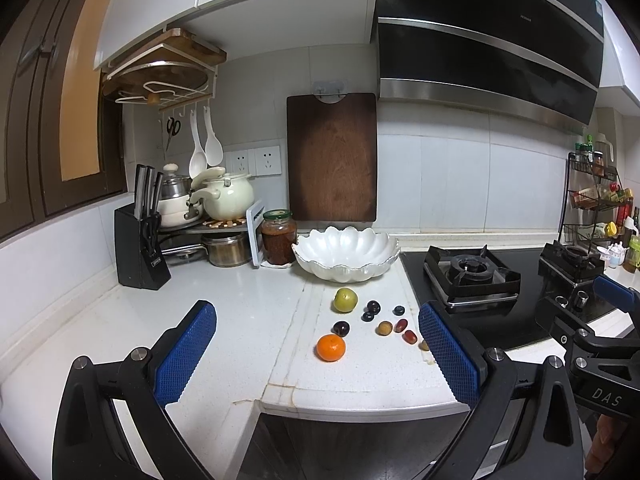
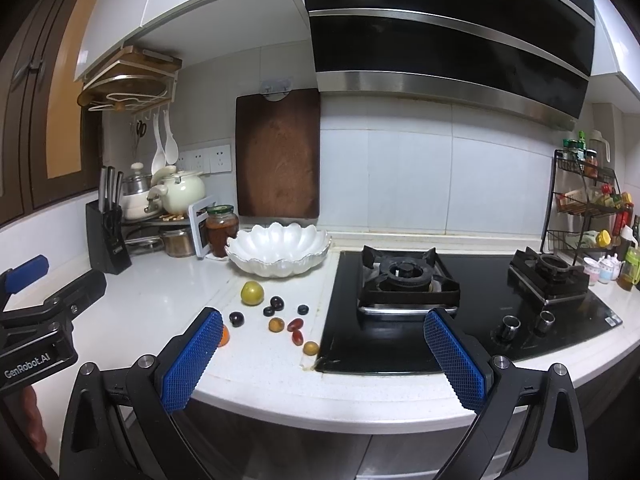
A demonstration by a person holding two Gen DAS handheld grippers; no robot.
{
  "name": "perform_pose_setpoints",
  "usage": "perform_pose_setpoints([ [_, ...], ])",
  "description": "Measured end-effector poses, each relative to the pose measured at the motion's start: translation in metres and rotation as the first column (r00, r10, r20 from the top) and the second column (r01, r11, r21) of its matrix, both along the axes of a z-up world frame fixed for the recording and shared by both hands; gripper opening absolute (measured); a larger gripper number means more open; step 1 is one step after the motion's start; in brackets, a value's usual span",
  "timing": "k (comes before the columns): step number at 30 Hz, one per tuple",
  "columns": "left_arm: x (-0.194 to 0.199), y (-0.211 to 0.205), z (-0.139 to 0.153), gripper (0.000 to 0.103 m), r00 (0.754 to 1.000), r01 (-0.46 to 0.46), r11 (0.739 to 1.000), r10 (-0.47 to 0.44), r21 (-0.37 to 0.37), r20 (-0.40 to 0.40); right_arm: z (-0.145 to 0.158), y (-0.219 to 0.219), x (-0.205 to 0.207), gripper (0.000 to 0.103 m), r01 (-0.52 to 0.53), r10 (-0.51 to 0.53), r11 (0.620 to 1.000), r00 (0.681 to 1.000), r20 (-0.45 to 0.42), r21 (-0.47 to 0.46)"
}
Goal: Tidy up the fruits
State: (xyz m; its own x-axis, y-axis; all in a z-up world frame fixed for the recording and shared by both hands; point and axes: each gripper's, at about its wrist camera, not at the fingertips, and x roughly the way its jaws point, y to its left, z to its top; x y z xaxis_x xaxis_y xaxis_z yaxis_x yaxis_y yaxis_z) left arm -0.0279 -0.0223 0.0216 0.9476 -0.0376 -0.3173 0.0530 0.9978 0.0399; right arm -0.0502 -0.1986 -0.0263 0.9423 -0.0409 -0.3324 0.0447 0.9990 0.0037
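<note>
Fruits (image 1: 372,326) scattered before scalloped bowl (image 1: 346,254)

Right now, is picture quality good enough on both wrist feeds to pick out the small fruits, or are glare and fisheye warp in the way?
Left wrist view: sharp, evenly lit; the orange and green fruit read clearly, with strong warp only at the edges. Right wrist view: equally sharp; mild glare on the stovetop, and the right claw's finger hides most of the orange.
</note>
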Motion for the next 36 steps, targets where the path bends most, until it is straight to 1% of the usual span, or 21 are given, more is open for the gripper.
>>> perform_pose_setpoints([
  [12, 0.007, 0.0, -0.003, 0.103, 1.0, 0.003, 1.0, -0.003, -0.005, -0.018, 0.001, 0.002, 0.006, 0.102, -0.008, 0.008, 1.0, 1.0, -0.017, -0.002],
  [21, 0.022, 0.0, -0.02, 0.103, 0.997, 0.0, 1.0, -0.001, -0.013, -0.083, -0.012, 0.001, 0.023, 0.102, -0.013, 0.011, 1.0, 0.998, -0.059, -0.019],
  [23, 0.031, 0.0, -0.025, 0.103, 0.994, 0.002, 1.0, -0.003, -0.003, -0.108, -0.017, 0.002, 0.03, 0.102, -0.019, 0.018, 1.0, 0.997, -0.075, -0.023],
  [27, 0.047, 0.001, -0.034, 0.103, 0.992, -0.007, 1.0, 0.007, -0.001, -0.128, -0.027, 0.005, 0.048, 0.101, -0.032, 0.029, 0.999, 0.994, -0.105, -0.028],
  [31, 0.073, 0.0, -0.045, 0.103, 0.985, -0.004, 1.0, 0.008, 0.022, -0.174, -0.038, 0.009, 0.071, 0.097, -0.032, 0.027, 0.999, 0.991, -0.132, -0.039],
  [34, 0.091, 0.001, -0.054, 0.103, 0.98, -0.005, 1.0, 0.008, 0.016, -0.201, -0.049, 0.011, 0.091, 0.094, -0.043, 0.036, 0.998, 0.984, -0.172, -0.04],
  [36, 0.103, 0.001, -0.061, 0.101, 0.976, -0.006, 1.0, 0.009, 0.016, -0.219, -0.058, 0.012, 0.105, 0.09, -0.046, 0.037, 0.998, 0.98, -0.198, -0.041],
])
